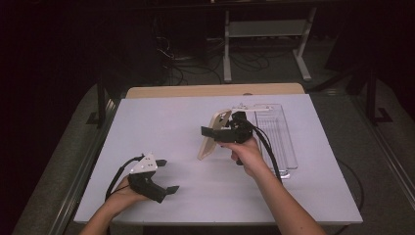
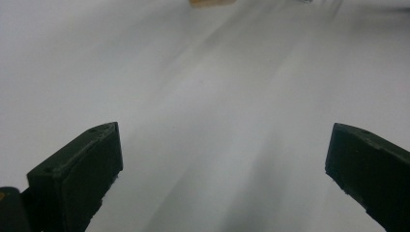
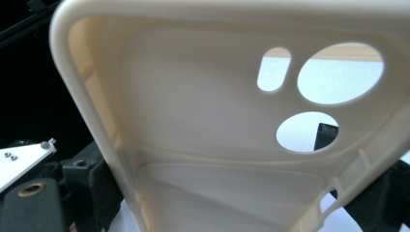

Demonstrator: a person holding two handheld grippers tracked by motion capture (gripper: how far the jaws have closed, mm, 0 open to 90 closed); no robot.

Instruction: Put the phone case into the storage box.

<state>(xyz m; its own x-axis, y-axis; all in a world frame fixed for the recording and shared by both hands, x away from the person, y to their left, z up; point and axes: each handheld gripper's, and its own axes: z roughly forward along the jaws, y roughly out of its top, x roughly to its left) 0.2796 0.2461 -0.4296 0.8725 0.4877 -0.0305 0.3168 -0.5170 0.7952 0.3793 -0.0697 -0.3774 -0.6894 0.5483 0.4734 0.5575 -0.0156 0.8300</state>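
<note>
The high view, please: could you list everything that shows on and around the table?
phone case: one, cream, mid-table, held tilted in the right tongs.
clear tray: one, transparent, right side of table.
table: one, white top, wooden edge at the far side.
stand: one, white, on the floor beyond the table.
cables: several, dark, on the floor behind.
left tongs: one, black, near-left, jaws apart.
right tongs: one, black, closed on the case.

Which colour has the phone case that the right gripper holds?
Cream plastic phone case; the right gripper view shows it best.
</note>
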